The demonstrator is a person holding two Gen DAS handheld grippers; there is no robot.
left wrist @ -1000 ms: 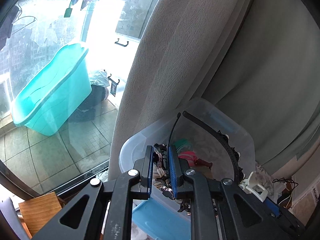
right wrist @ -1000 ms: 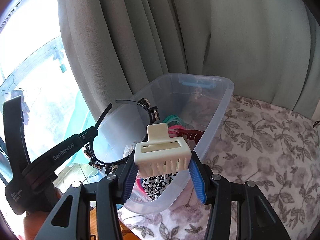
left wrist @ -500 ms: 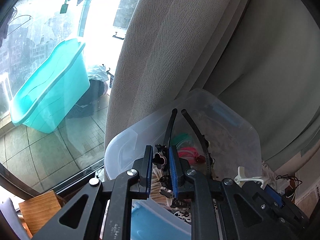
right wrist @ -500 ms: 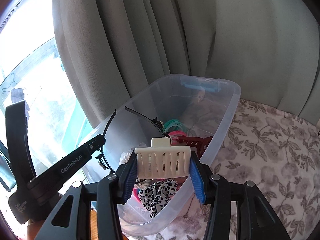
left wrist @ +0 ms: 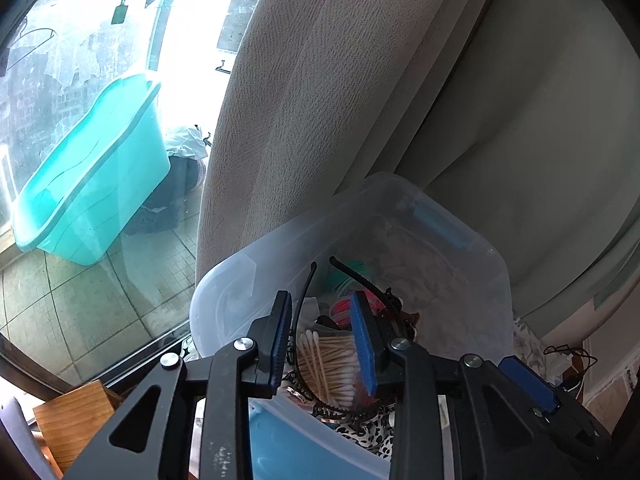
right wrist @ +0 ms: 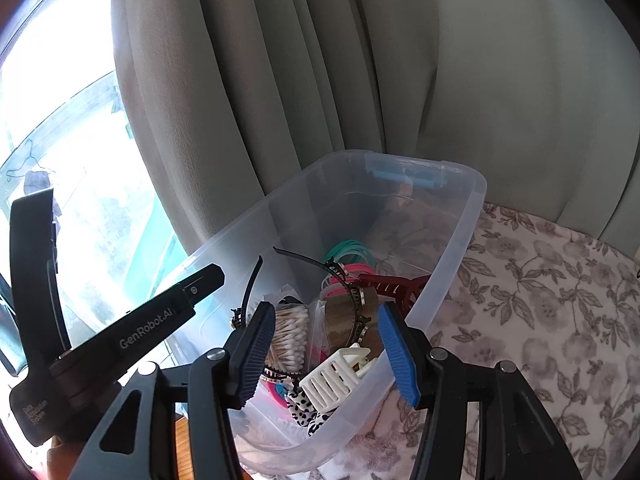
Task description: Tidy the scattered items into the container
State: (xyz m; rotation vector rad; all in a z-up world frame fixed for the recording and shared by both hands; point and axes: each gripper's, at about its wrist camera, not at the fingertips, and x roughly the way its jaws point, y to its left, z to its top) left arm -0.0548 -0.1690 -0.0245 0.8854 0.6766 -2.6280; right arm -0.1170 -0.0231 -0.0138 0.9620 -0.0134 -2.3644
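1. Two releases are seen against half a second ago: the left gripper (left wrist: 322, 344), then clamped on the black headband (left wrist: 362, 278), is now parted and empty.
2. The right gripper (right wrist: 328, 354) is likewise spread; the white claw clip (right wrist: 334, 378) is dropped at 6 o'clock inside the clear container (right wrist: 460, 240).
3. Both items are judged stowed, so both grippers are free for further pickups.

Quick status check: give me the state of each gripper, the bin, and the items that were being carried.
Left gripper: open, holding nothing, over the bin.
Right gripper: open, holding nothing, over the bin.
Clear bin: uncovered, holding hair accessories.
White claw clip: released, lying in the bin.
Black headband: released, resting inside the bin.
Cotton swabs: bagged, in the bin.
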